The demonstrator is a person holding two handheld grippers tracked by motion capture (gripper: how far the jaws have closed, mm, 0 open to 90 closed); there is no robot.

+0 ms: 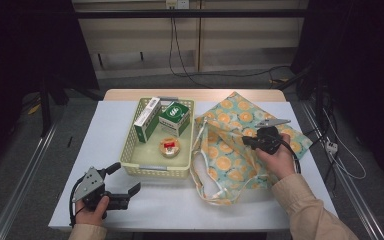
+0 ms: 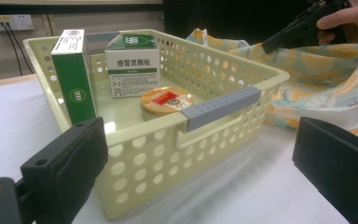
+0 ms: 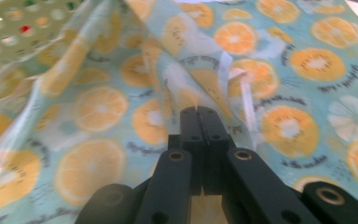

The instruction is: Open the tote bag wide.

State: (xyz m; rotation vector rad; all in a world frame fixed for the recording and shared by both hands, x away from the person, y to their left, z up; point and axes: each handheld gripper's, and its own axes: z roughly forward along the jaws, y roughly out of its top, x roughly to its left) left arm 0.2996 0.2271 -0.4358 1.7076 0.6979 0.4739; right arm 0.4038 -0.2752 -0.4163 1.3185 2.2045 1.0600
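An orange-slice print cloth bag [image 1: 240,145] is lying crumpled on the right half of the white table [image 1: 110,135], its left edge touching the pale yellow perforated basket [image 1: 130,150]. The right gripper [image 1: 247,140] is resting over the middle of the bag, held in the person's right hand [image 1: 280,157]. In the right gripper view its black jaws are pressing together with a fold of the bag's fabric [image 3: 121,116] rising right at their tips; whether cloth is actually caught between them cannot be told.

The basket is sitting at the table's centre with a grey handle strip [image 2: 221,107] on its near rim. Inside it, a tall green-and-white box [image 2: 72,74] is standing along the left wall, a squarer white-and-green medicine box [image 2: 133,70] is standing beside it toward the back, and a round flat tin with a red-and-gold lid [image 2: 167,102] is lying on the floor in front of them.

The left gripper [image 1: 122,180] is hovering near the table's front left corner, held by the left hand [image 1: 92,210], apart from the basket, its jaws spreading wide and holding nothing.
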